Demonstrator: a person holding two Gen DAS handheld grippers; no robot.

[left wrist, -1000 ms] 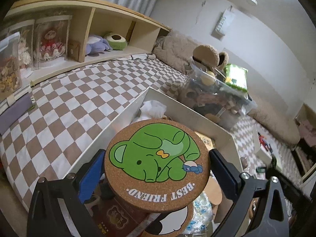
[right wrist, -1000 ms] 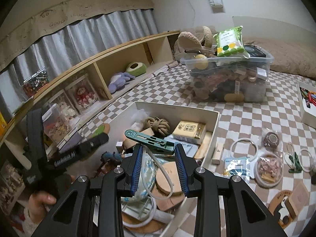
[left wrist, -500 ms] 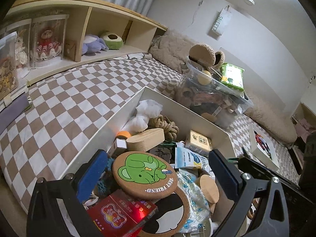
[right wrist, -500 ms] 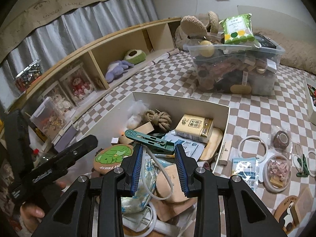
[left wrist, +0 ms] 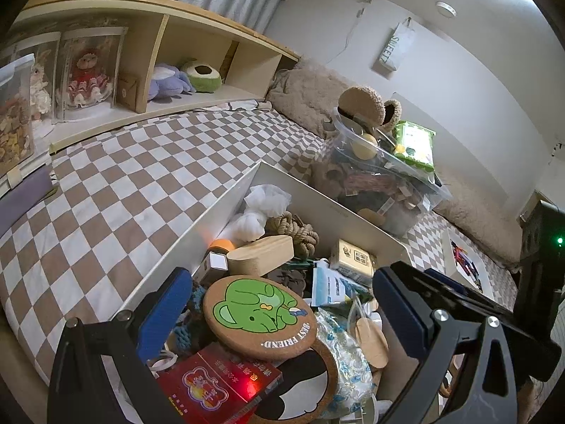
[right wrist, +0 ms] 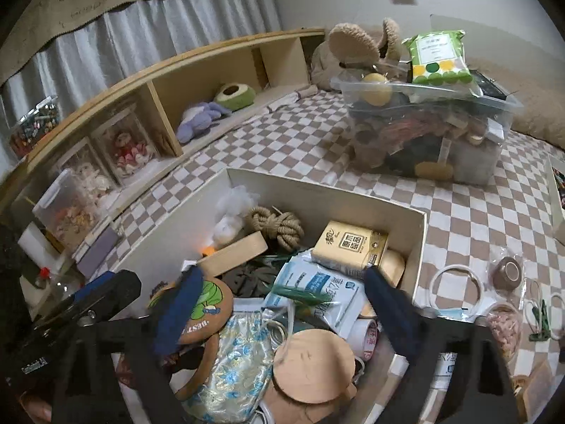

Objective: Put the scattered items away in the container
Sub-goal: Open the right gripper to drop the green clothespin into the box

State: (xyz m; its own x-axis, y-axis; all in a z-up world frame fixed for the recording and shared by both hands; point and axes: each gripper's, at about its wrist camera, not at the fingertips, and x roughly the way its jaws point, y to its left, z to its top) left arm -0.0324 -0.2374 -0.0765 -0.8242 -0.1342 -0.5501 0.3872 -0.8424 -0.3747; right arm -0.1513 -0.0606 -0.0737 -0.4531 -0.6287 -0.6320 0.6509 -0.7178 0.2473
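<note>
The white box (right wrist: 317, 194) on the checkered cover is packed with several items. My right gripper (right wrist: 282, 312) hangs over its near half. Its jaws are opening, and a blurred green clip (right wrist: 300, 295) lies loose between them on a blue-and-white packet (right wrist: 317, 282), with no pad touching it. My left gripper (left wrist: 279, 307) stands open above the box (left wrist: 212, 219). Below it the cork coaster (left wrist: 259, 312) with a green elephant rests flat on the pile, free of both fingers. The same coaster (right wrist: 201, 304) shows behind my right gripper's left finger.
A clear plastic bin (right wrist: 423, 134) stuffed with things stands behind the box. On the cover to the right lie a white ring (right wrist: 457, 282), a tape roll (right wrist: 508, 272), a second green clip (right wrist: 538, 318) and a small bag (right wrist: 505, 325). A wooden shelf (left wrist: 197, 46) with plush toys runs along the left.
The left gripper let go of the elephant coaster, which dropped into the box. The right gripper moved further over the box and its jaws spread apart, releasing the green clip.
</note>
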